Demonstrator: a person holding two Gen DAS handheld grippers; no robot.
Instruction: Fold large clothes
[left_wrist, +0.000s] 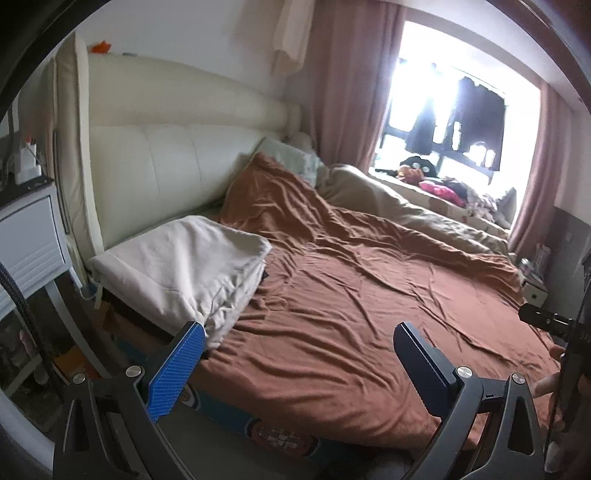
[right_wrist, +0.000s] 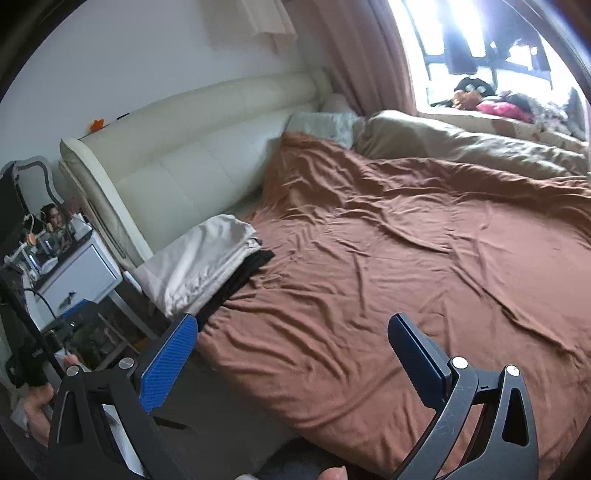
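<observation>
A folded cream-white garment (left_wrist: 184, 266) lies at the bed's near left corner, by the headboard; it also shows in the right wrist view (right_wrist: 199, 266), resting on a folded dark garment (right_wrist: 247, 273). My left gripper (left_wrist: 299, 332) is open and empty, held above the bed's front edge, its left fingertip just in front of the cream garment. My right gripper (right_wrist: 291, 325) is open and empty, held above the brown sheet (right_wrist: 406, 258), right of the stack.
A cream padded headboard (left_wrist: 166, 155) runs along the left. A white nightstand (right_wrist: 77, 277) with clutter stands by the bed. A beige duvet (left_wrist: 406, 206) and pillow (left_wrist: 295, 158) lie at the far side. Pink curtains (left_wrist: 347, 81) frame a bright window with piled clothes (left_wrist: 443, 188).
</observation>
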